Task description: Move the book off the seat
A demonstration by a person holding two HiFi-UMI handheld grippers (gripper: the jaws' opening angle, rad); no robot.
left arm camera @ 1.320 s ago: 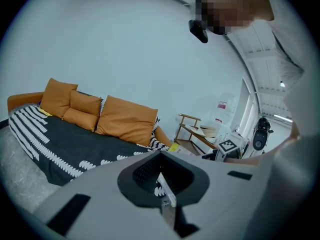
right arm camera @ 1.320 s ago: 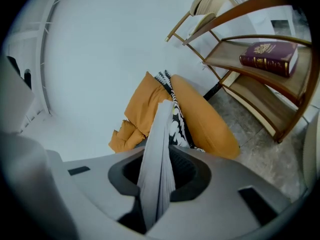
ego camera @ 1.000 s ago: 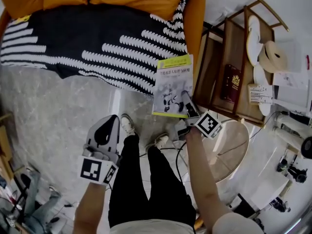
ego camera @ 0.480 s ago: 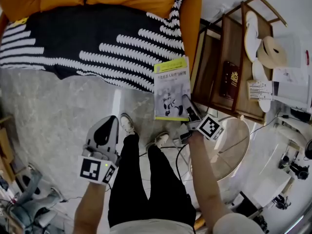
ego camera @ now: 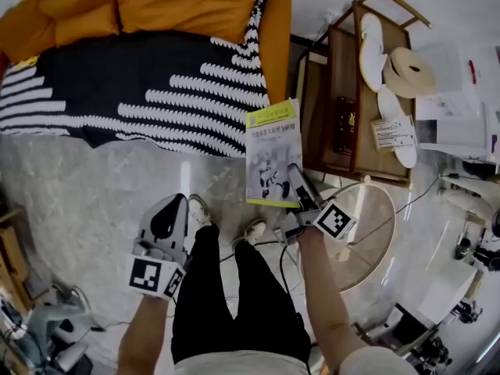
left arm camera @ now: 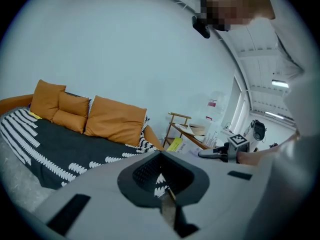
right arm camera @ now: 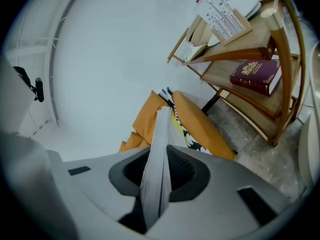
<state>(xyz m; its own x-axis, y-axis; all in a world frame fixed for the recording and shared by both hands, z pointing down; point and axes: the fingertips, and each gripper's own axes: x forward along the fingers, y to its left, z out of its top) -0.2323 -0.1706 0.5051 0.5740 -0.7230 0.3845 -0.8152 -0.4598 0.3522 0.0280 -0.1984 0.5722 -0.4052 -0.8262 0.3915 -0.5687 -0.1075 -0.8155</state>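
Right gripper (ego camera: 295, 176) pinches the book (ego camera: 272, 147) by its lower right corner; the jaws hide that corner. Cover print is too small to read. The book hangs just off the sofa (ego camera: 141, 92) front right corner, beside the shelf (ego camera: 344, 123). Left gripper (ego camera: 167, 209) has its jaws pressed together, empty, in front of the sofa.

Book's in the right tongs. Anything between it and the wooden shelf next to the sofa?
Nothing visible. The right tongs clamp the book beside the sofa arm, and only open floor shows between it and the shelf. A red book occupies part of one tier.
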